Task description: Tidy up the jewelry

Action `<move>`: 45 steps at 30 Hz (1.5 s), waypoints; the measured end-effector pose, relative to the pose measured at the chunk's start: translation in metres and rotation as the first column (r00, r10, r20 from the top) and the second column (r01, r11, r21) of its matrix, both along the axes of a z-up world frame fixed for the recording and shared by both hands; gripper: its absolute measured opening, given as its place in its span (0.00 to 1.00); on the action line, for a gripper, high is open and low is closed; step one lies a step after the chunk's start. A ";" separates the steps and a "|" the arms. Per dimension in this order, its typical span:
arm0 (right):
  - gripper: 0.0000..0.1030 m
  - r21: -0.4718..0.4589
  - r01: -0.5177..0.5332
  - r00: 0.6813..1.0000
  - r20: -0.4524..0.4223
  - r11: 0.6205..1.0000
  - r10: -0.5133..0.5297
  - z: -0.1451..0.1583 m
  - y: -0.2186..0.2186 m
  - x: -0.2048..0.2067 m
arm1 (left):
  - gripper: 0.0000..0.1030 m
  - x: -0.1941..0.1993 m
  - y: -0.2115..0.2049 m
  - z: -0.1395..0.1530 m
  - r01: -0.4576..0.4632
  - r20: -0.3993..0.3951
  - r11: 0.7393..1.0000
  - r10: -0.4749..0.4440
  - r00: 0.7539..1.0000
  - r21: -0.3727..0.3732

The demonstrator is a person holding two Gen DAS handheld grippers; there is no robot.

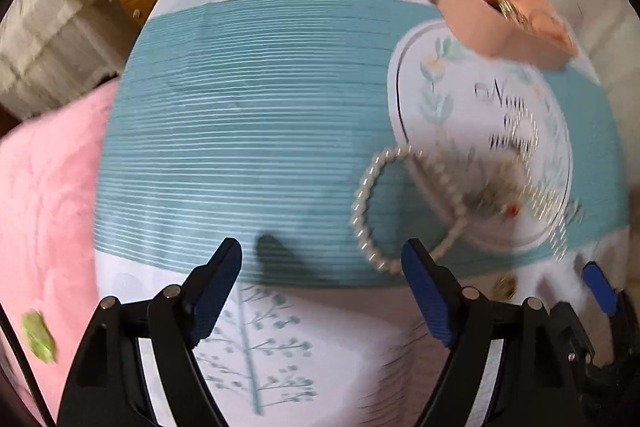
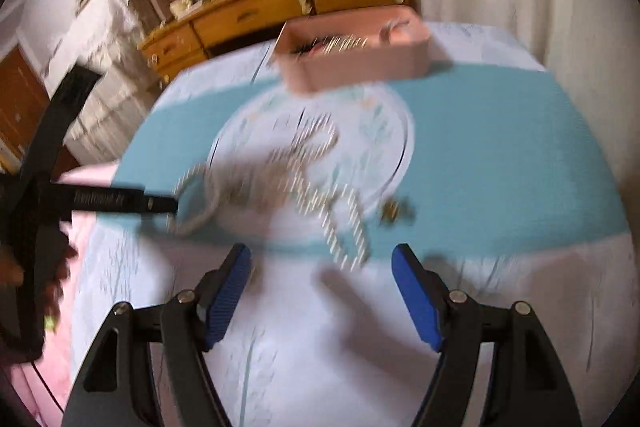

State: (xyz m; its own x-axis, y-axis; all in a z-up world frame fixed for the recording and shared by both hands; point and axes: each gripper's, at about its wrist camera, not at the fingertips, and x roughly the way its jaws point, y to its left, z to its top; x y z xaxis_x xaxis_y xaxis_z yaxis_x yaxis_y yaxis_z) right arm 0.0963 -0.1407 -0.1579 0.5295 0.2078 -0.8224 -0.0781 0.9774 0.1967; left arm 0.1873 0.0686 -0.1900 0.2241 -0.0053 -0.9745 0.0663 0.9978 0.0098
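Note:
A pearl bracelet [image 1: 370,203] lies on the teal cloth, partly over the edge of a round white mat [image 1: 412,99]. Silver chains [image 1: 538,179] and small pieces lie tangled on the mat. A pink box [image 1: 480,23] with jewelry inside stands at the mat's far edge. My left gripper [image 1: 322,259] is open and empty, just short of the bracelet. In the right wrist view my right gripper [image 2: 322,263] is open and empty, close to a silver chain [image 2: 346,227]; the pink box [image 2: 360,67] is beyond. The view is blurred.
The printed tablecloth [image 1: 248,131] covers a small table. A pink blanket [image 1: 44,195] lies left. Wooden drawers [image 2: 256,15] stand behind. A small gold earring [image 2: 394,211] lies right of the mat. The left gripper's arm [image 2: 100,203] reaches in from the left.

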 end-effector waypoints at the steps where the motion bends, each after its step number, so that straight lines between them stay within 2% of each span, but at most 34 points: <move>1: 0.71 -0.021 -0.014 1.000 -0.002 1.000 0.014 -0.001 0.006 -0.007 | 0.79 -0.003 -0.002 0.000 0.018 0.007 0.999 -0.019 1.000 0.036; 3: 0.71 -0.070 -0.051 0.999 0.002 0.996 0.052 -0.004 0.022 -0.019 | 0.81 -0.011 -0.006 -0.001 0.044 0.009 0.994 -0.046 0.999 0.103; 6: 0.71 -0.157 -0.120 0.992 0.010 0.980 0.123 -0.010 0.044 -0.030 | 0.82 -0.020 -0.007 -0.002 0.065 0.004 0.993 -0.066 0.998 0.098; 9: 0.71 -0.227 -0.139 0.989 0.015 0.964 0.147 -0.015 0.061 -0.033 | 0.82 -0.021 -0.005 -0.002 0.070 0.002 0.997 -0.070 0.998 0.037; 14: 0.71 -0.242 -0.123 0.991 0.029 0.963 0.134 -0.020 0.082 -0.024 | 0.82 -0.014 0.006 -0.004 0.055 0.026 0.991 -0.052 0.998 -0.123; 20: 0.70 -0.296 -0.079 0.994 0.044 0.952 0.096 -0.025 0.097 -0.016 | 0.80 -0.009 0.010 -0.003 0.113 0.131 0.975 -0.088 0.987 -0.192; 23: 0.64 -0.302 -0.056 0.995 0.059 0.952 0.077 -0.025 0.099 -0.013 | 0.66 -0.008 0.011 -0.002 0.130 0.185 0.978 -0.099 0.978 -0.164; 25: 0.53 -0.299 -0.058 0.995 0.060 0.952 0.080 -0.024 0.101 -0.010 | 0.50 -0.004 0.013 -0.001 0.138 0.213 0.979 -0.105 0.971 -0.147; 26: 0.49 -0.300 -0.061 0.995 0.061 0.952 0.082 -0.024 0.102 -0.009 | 0.48 -0.004 0.014 0.000 0.144 0.227 0.978 -0.108 0.968 -0.152; 27: 0.46 -0.301 -0.060 0.995 0.062 0.952 0.082 -0.023 0.103 -0.008 | 0.42 -0.004 0.014 0.000 0.149 0.233 0.976 -0.110 0.966 -0.158; 28: 0.45 -0.301 -0.056 0.995 0.061 0.952 0.078 -0.023 0.103 -0.007 | 0.30 -0.002 0.014 0.000 0.157 0.242 0.973 -0.113 0.964 -0.171; 29: 0.43 -0.295 -0.050 0.996 0.060 0.954 0.071 -0.023 0.102 -0.006 | 0.27 0.000 0.016 0.001 0.171 0.249 0.966 -0.121 0.961 -0.191; 31: 0.35 -0.275 -0.043 0.996 0.058 0.961 0.061 -0.023 0.100 -0.004 | 0.25 0.000 0.017 0.001 0.192 0.258 0.961 -0.138 0.956 -0.198; 36: 0.22 -0.234 -0.034 0.998 0.047 0.972 0.047 -0.024 0.096 0.004 | 0.21 -0.002 0.007 -0.003 0.226 0.280 0.962 -0.178 0.943 -0.151; 37: 0.19 -0.225 -0.032 0.998 0.042 0.974 0.043 -0.024 0.095 0.005 | 0.17 -0.003 0.007 -0.004 0.225 0.281 0.964 -0.178 0.943 -0.145; 40: 0.18 -0.202 -0.017 0.999 0.035 0.979 0.025 -0.024 0.090 0.008 | 0.10 -0.005 0.004 -0.004 0.220 0.288 0.967 -0.175 0.941 -0.129; 45: 0.18 -0.158 -0.015 0.999 0.027 0.987 0.019 -0.023 0.083 0.009 | 0.05 -0.005 0.008 -0.005 0.216 0.308 0.963 -0.158 0.938 -0.164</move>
